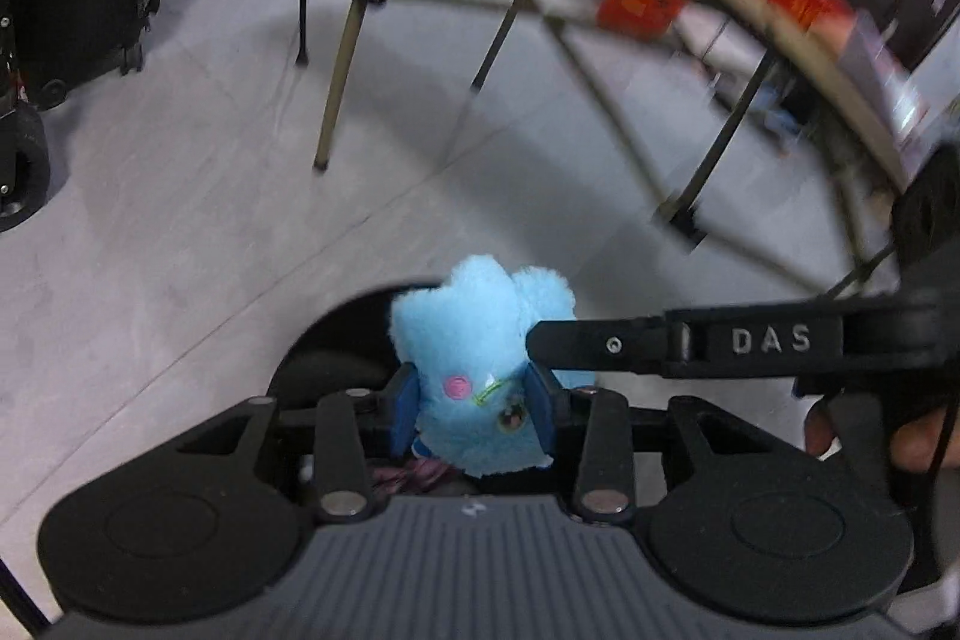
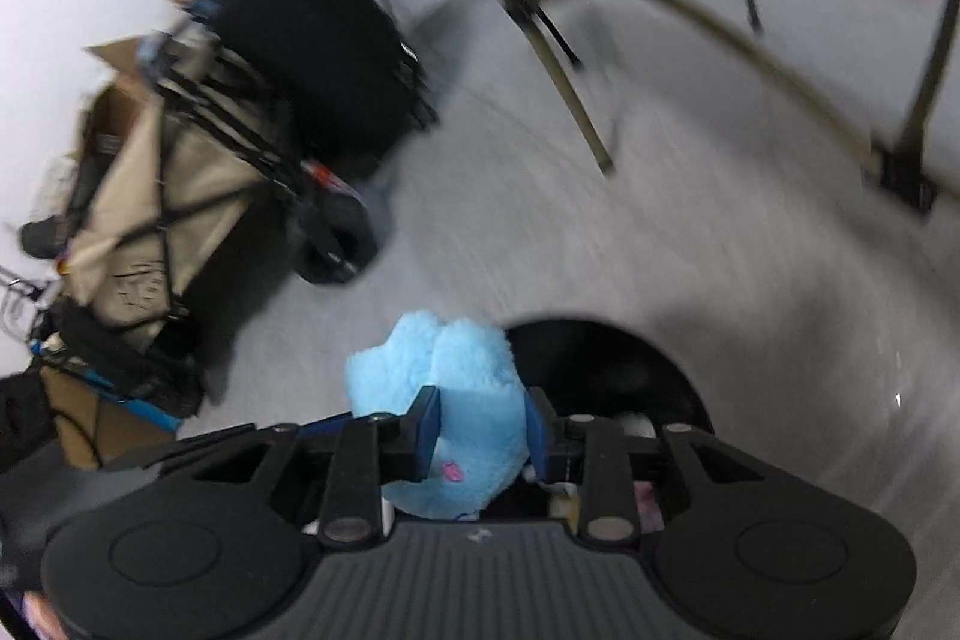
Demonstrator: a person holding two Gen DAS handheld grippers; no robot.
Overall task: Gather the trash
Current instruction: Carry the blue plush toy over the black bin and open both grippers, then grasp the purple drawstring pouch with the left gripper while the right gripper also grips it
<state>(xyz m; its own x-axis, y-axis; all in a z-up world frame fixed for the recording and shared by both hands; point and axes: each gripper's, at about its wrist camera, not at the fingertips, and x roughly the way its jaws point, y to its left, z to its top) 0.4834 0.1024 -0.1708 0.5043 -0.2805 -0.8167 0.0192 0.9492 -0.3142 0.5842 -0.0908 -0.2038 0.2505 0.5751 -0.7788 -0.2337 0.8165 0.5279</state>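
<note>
Blue-padded fingers (image 1: 403, 409) of the left gripper (image 1: 471, 412) clamp a fluffy blue plush toy (image 1: 480, 340), while the right gripper (image 2: 483, 430) pinches the same toy (image 2: 444, 376) between narrowly spread jaws, above the open mouth of a black bin (image 2: 606, 358) on the grey floor (image 1: 180, 232); other items seem already inside, so collection looks partly done, with this toy not yet released and dropped in
</note>
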